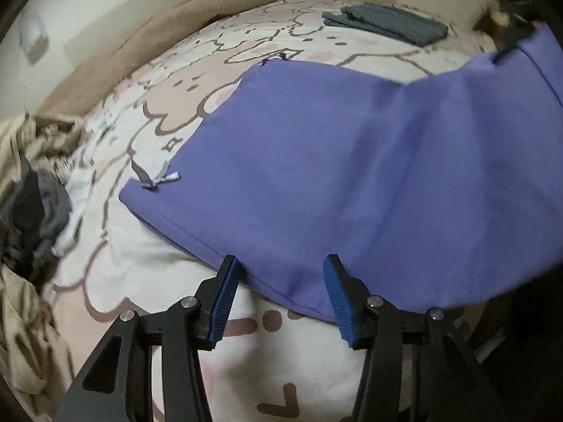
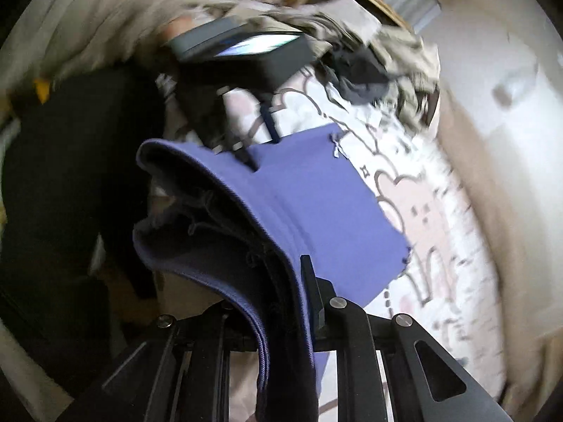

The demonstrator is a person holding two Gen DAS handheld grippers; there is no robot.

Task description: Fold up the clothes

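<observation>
Lying spread on patterned bedsheet (image 1: 140, 274): purple garment (image 1: 352, 176), small bow (image 1: 160, 180) at 9 o'clock. Hovering wide open, holding nothing, at hem: left gripper (image 1: 281, 263). Clamping bunched edge, lifting it: right gripper (image 2: 281, 281).

Right gripper (image 2: 281, 281) clamping purple garment (image 2: 316, 193), patterned bedsheet (image 2: 440, 228) beyond

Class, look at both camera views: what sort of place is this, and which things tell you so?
Most likely a bedroom. A cartoon-print bedsheet covers a bed, a beige blanket lies bunched along the wall, and a purple garment is spread beside folded grey clothes.
</observation>
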